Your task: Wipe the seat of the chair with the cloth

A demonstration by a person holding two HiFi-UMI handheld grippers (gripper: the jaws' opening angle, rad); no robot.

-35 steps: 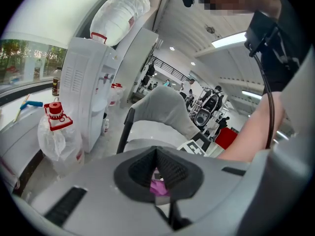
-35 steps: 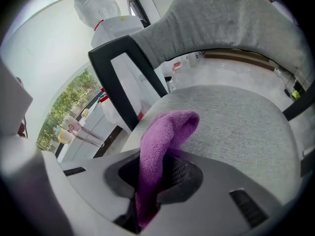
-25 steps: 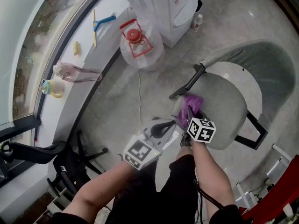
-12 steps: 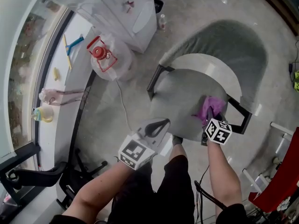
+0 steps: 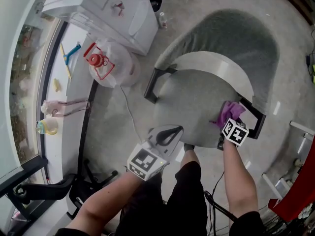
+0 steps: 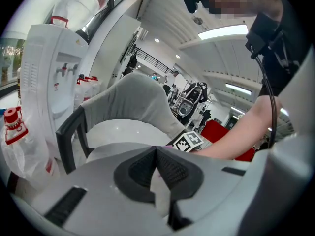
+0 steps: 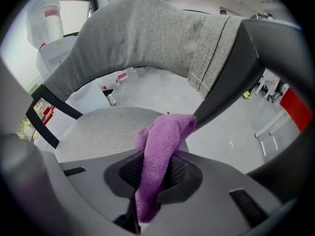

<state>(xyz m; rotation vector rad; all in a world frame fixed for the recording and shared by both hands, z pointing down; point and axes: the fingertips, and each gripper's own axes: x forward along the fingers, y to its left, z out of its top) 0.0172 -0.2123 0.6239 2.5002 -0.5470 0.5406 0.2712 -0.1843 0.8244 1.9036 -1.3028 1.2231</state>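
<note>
A grey chair with a round seat [image 5: 194, 104] [image 7: 106, 132] and a curved backrest [image 5: 231, 36] stands on black legs. My right gripper [image 5: 227, 122] [image 7: 152, 173] is shut on a purple cloth [image 5: 229, 112] [image 7: 162, 151], which rests on the seat's right edge beside the black armrest [image 5: 253, 117]. My left gripper [image 5: 170, 132] [image 6: 156, 168] hovers at the seat's near-left edge, jaws shut with nothing between them. The right gripper's marker cube [image 6: 187, 140] shows in the left gripper view.
A white water dispenser [image 5: 106, 9] stands at the back left, with a clear water jug [image 5: 108, 63] capped in red next to it. A white window ledge [image 5: 59, 77] carries small items. A black office chair base [image 5: 74, 186] sits at lower left. The floor is grey concrete [image 5: 285, 82].
My right gripper has carried the purple cloth across the seat from its left side to its right edge. The left gripper has stayed near the seat's front.
</note>
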